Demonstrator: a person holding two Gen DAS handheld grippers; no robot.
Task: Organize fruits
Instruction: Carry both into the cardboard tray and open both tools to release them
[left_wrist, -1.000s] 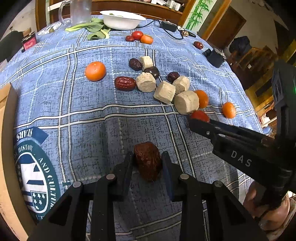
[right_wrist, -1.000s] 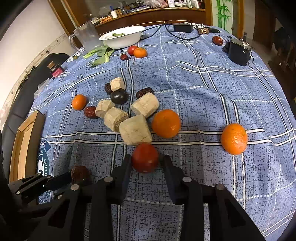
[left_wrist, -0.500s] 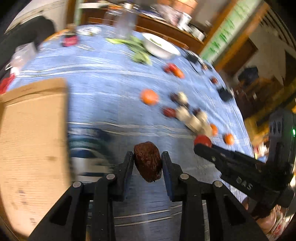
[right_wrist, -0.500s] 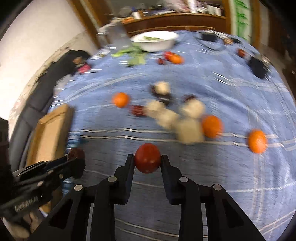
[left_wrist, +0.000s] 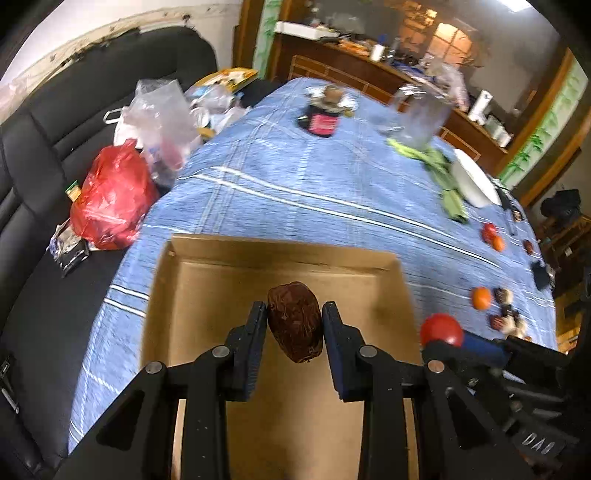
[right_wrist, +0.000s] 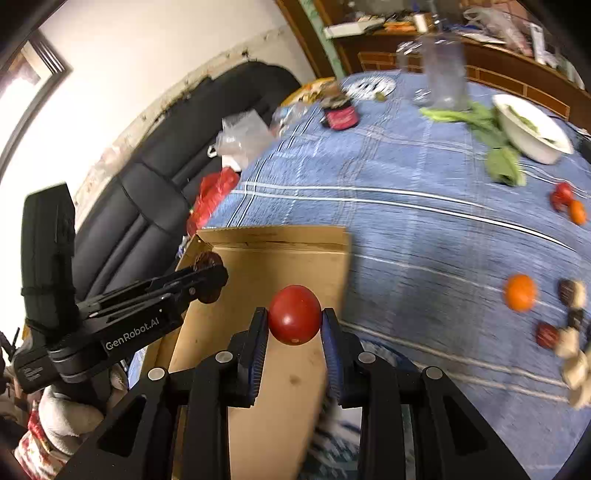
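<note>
My left gripper (left_wrist: 294, 325) is shut on a wrinkled dark red date (left_wrist: 294, 326) and holds it above the shallow cardboard tray (left_wrist: 229, 280). My right gripper (right_wrist: 294, 321) is shut on a red tomato (right_wrist: 294, 314) above the tray's right part (right_wrist: 273, 258). The tomato also shows at the right of the left wrist view (left_wrist: 441, 329). The left gripper with its date (right_wrist: 207, 275) shows at the left of the right wrist view. More fruit lies far right: an orange (right_wrist: 520, 292), dates and pale blocks (right_wrist: 570, 347).
The blue checked tablecloth (left_wrist: 295, 184) covers the table. At the back stand a dark jar (left_wrist: 322, 120), a glass pitcher (left_wrist: 421, 118), greens (left_wrist: 443, 173) and a white bowl (right_wrist: 532, 129). A black sofa (left_wrist: 44, 140) with a red bag (left_wrist: 110, 195) is left of the table.
Both grippers have swung left from the fruit pile, each still holding its fruit. They now hang over the cardboard tray.
</note>
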